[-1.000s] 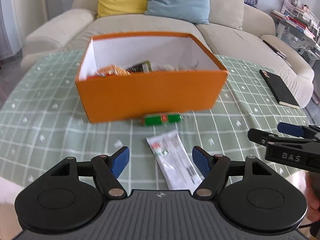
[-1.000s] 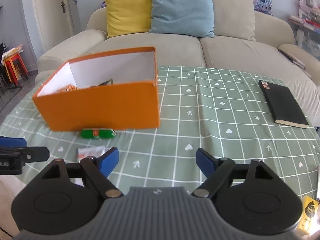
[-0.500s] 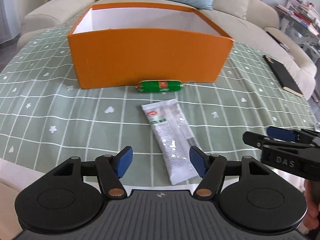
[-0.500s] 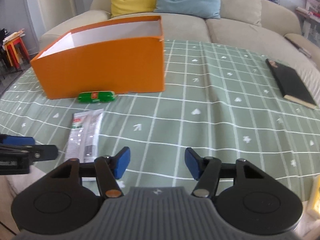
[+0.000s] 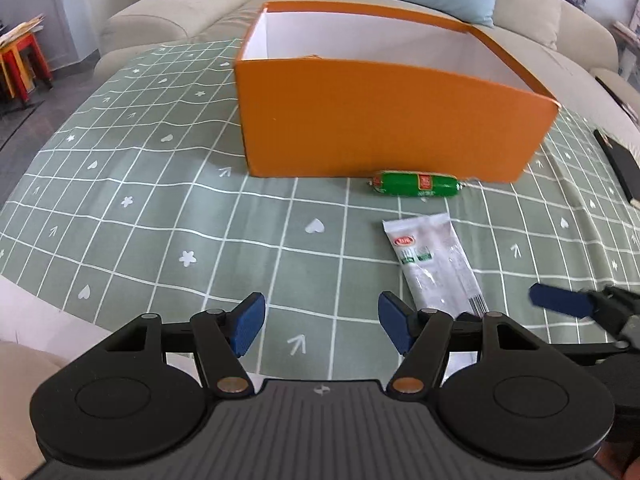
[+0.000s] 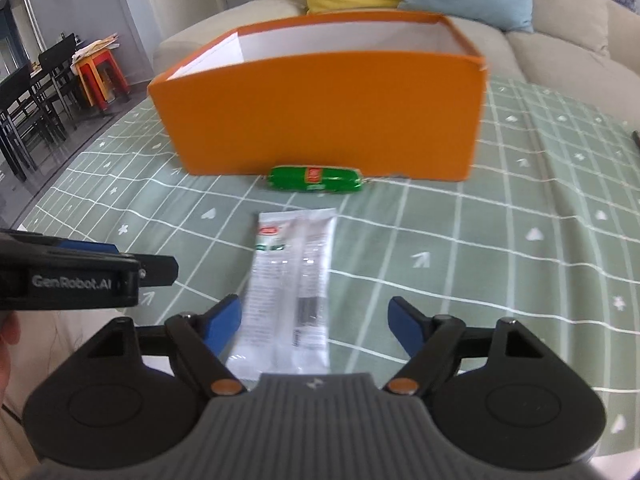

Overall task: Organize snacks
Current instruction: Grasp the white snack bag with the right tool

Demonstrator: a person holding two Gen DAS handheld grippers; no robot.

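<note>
Snacks: 1 green sausage [image 6: 315, 178], 1 clear-white printed packet [image 6: 289, 280].

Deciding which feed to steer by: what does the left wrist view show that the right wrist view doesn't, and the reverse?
Only the left wrist view shows the black notebook at the table's right edge.

Only the right wrist view shows the dark dining chairs at far left, and the white packet lying between the right gripper fingers, whose jaws are opening, pads off it.

Both show the orange box, the green sausage lying before it, the white packet, the red stool, and the left gripper, open and empty.
</note>
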